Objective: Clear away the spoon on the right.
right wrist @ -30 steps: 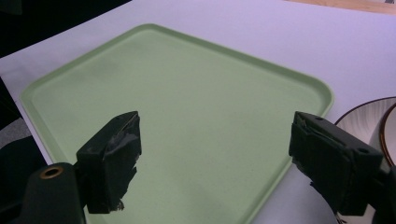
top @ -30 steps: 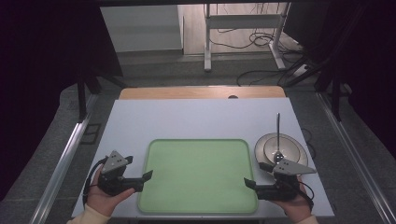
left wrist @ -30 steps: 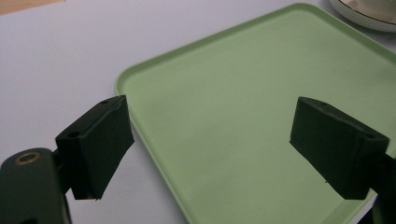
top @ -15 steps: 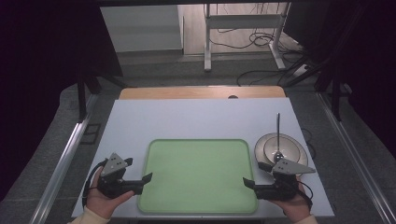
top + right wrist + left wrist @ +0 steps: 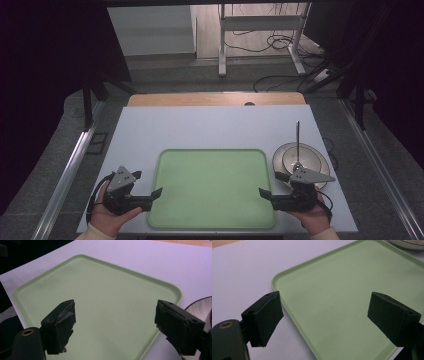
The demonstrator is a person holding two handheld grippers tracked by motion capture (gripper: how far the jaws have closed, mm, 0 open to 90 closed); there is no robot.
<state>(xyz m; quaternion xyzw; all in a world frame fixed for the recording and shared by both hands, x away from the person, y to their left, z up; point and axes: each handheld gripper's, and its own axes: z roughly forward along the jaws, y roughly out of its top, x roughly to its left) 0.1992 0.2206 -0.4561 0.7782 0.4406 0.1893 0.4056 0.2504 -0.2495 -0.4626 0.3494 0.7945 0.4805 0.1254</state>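
- Left gripper view: jaws of left gripper [image 5: 324,322] spread wide, nothing between them, straddling near left rim of green tray [image 5: 352,302].
- Right gripper view: right gripper [image 5: 125,327] likewise gaping, empty, over tray's right edge.
- High view: both grippers barely shifted from half a second back, left one nudged slightly inward; tray flat, unmoved, centred on white table [image 5: 200,125].
- Plate with upright utensil [image 5: 300,157] just beside tray's right side, untouched.
- Likely reading: lining up for a two-handed grasp of tray, no contact yet.

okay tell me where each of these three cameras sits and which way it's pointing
High view: above the person's side, facing forward and down on the white table; shows both hands, left gripper, right gripper.
Left gripper view: rides the left gripper, looks between open jaws across the green tray.
Right gripper view: rides the right gripper, open jaws over the tray; plate beside it.
All share the tray.
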